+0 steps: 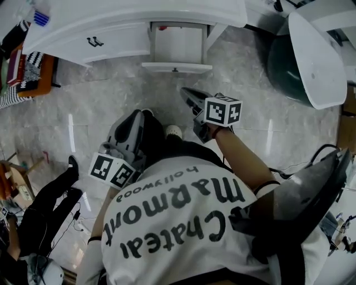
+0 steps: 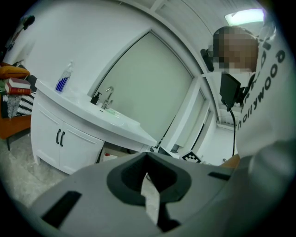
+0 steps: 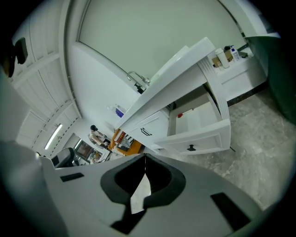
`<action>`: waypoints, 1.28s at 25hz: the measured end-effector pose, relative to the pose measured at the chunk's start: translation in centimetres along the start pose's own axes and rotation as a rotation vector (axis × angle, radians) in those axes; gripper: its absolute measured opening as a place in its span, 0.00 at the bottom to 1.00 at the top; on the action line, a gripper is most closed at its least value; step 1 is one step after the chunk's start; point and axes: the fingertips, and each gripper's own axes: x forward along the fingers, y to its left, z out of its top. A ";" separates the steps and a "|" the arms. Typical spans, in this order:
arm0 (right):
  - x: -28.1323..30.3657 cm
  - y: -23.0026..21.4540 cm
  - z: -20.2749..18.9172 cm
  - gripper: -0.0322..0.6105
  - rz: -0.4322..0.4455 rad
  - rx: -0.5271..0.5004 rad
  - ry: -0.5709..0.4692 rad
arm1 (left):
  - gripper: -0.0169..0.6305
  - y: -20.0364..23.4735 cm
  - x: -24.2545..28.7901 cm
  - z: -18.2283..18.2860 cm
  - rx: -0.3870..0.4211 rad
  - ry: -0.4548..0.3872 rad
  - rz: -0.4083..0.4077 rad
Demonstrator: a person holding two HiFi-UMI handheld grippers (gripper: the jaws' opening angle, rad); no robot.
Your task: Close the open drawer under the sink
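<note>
Grey left gripper [image 1: 146, 114] and grey right gripper [image 1: 186, 92]: jaws clenched, empty; open white black-knobbed drawer [image 1: 176, 68] at 12 o'clock.

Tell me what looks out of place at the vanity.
The drawer under the counter stands pulled far out, its inside exposed, while the cabinet doors beside it are shut. Nothing else stands out.
</note>
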 end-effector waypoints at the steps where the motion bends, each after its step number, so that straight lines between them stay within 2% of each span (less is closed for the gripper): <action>1: 0.5 -0.7 -0.1 0.07 -0.016 0.004 0.004 | 0.03 0.5 0.3 -0.2 -0.003 0.007 0.000; 3: 1.7 -1.9 -0.3 0.07 -0.051 -0.008 0.016 | 0.03 1.9 1.1 -0.4 -0.015 0.018 0.005; 8: 4.5 -4.7 -0.1 0.07 -0.145 -0.110 0.030 | 0.03 4.8 3.3 -1.2 -0.035 0.062 -0.001; 14: 7.8 -8.1 -0.7 0.07 -0.265 -0.122 0.013 | 0.03 7.2 4.8 -0.2 -0.024 0.061 -0.058; 17: 9.2 -10.1 -0.8 0.07 -0.326 -0.114 0.001 | 0.03 8.3 5.2 -0.5 -0.020 0.086 -0.080; 20: 11.0 -11.4 -1.0 0.07 -0.358 -0.088 -0.020 | 0.03 10.1 5.2 -1.1 -0.011 0.135 -0.073; 23: 11.7 -12.8 -1.3 0.07 -0.397 -0.062 -0.017 | 0.03 11.2 5.6 -1.8 -0.050 0.149 -0.070; 24: 11.9 -13.3 -1.4 0.09 -0.408 -0.060 -0.011 | 0.03 11.4 5.7 -2.0 -0.060 0.154 -0.072; 26: 12.3 -13.8 -1.7 0.28 -0.417 -0.058 0.014 | 0.03 11.5 5.8 -2.6 -0.066 0.177 -0.079; 32: 13.3 -15.6 -2.3 0.30 -0.479 -0.097 0.079 | 0.03 12.3 5.7 -3.9 -0.070 0.238 -0.078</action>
